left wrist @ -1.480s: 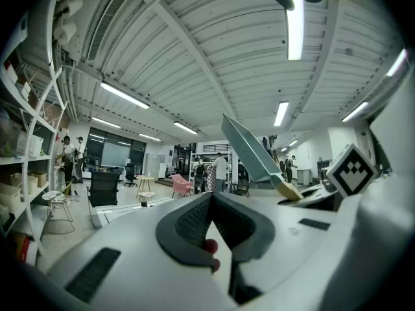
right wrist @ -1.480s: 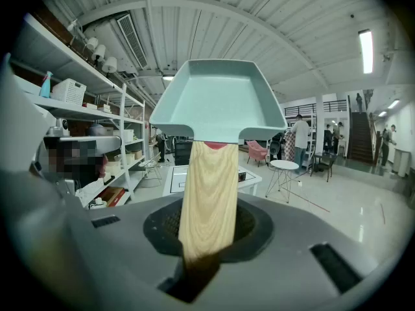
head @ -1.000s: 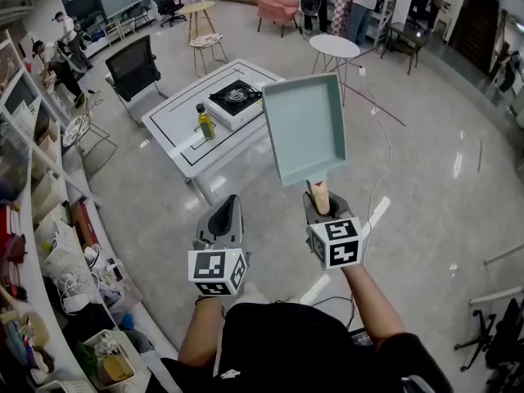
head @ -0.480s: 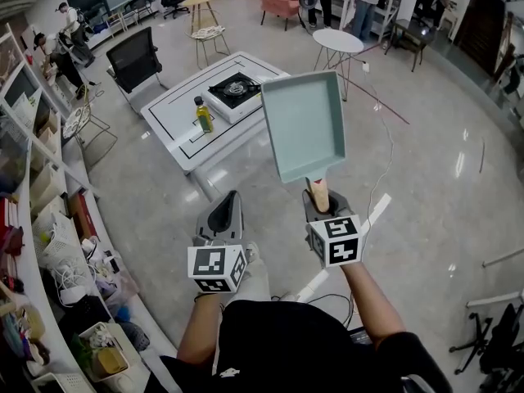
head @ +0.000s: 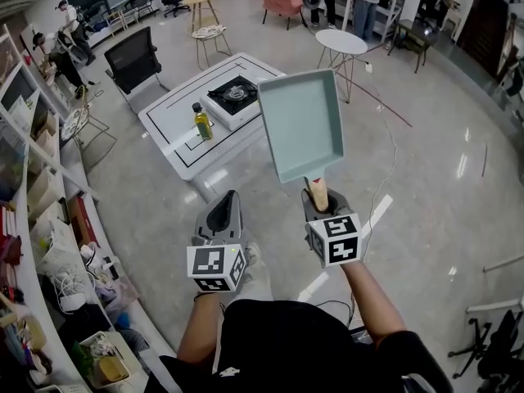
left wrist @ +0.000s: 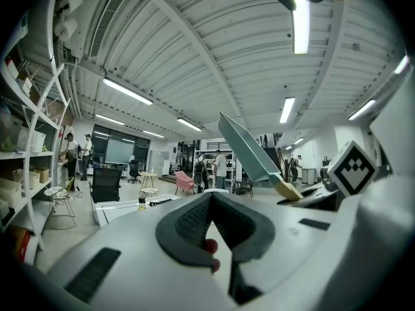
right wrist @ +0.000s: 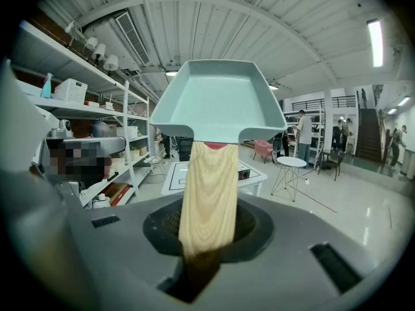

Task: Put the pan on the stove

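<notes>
While the rectangular pan (head: 301, 124) is held aloft, well apart from the stove (head: 232, 95) on the desk (head: 176, 133), its wooden handle (right wrist: 207, 193) is clamped in the right gripper (head: 321, 205) jaws. The left gripper (head: 222, 219) jaws are closed together, empty. The pan is judged stiff and front-heavy, best gripped at the handle.

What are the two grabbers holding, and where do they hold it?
The right gripper holds the pale green pan by the end of its wooden handle. The left gripper is shut and holds nothing.
</notes>
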